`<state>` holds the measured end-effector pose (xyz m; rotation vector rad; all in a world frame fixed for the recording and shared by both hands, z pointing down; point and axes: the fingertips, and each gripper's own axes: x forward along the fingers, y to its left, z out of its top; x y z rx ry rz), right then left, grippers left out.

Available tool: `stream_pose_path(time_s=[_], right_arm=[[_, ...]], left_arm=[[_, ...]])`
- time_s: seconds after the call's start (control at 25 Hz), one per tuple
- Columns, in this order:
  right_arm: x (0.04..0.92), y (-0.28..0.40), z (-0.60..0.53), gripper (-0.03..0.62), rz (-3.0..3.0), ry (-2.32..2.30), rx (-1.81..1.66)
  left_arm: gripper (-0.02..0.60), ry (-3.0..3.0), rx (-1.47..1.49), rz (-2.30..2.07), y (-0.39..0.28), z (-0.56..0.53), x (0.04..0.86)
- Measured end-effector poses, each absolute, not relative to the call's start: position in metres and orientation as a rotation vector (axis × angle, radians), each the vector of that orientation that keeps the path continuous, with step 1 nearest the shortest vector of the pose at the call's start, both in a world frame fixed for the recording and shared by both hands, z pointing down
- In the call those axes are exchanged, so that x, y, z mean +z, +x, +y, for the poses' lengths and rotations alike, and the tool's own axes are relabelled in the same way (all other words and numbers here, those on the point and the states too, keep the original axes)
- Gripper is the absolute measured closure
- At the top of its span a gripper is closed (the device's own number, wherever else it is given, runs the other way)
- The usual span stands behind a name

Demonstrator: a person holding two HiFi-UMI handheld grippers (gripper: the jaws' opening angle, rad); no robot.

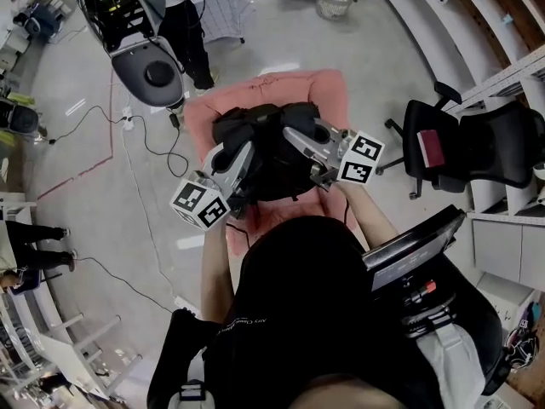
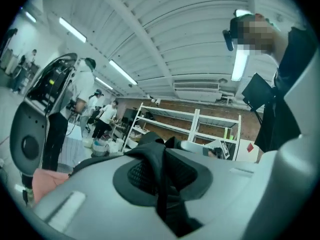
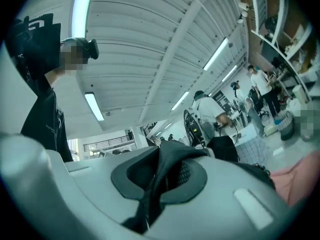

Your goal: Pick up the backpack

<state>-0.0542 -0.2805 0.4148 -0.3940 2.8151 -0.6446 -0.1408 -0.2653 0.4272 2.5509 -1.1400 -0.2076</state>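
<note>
The black backpack (image 1: 274,167) hangs above a pink padded surface (image 1: 317,92), held up between my two grippers. My left gripper (image 1: 243,162) comes in from the lower left and is shut on a black strap (image 2: 161,181) of the backpack. My right gripper (image 1: 300,139) comes in from the right and is shut on another black strap (image 3: 159,179). In each gripper view the strap runs pinched between the grey jaws (image 2: 165,199) (image 3: 150,204) over the black mesh pads. Both gripper views look out level across the room, toward ceiling lights and the person who holds them.
A black office chair (image 1: 477,147) stands to the right, white shelving (image 1: 511,79) behind it. A grey wheeled machine (image 1: 149,66) and a standing person (image 1: 192,32) are at the back left. Cables (image 1: 149,139) trail over the floor. A white basket (image 1: 334,0) sits at the far back.
</note>
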Motion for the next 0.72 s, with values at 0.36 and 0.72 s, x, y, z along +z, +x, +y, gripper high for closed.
stream_pose_path(time_s=[0.36, 0.72], right_arm=[[0.291, -0.055, -0.283, 0.549, 2.839, -0.426, -0.153], [0.268, -0.051, -0.271, 0.549, 2.854, -0.466, -0.001]], left_arm=[[0.529, 2.809, -0.297, -1.29, -0.143, -0.277, 0.302], [0.535, 2.946, -0.167, -1.445, -0.133, -0.265, 0.278]])
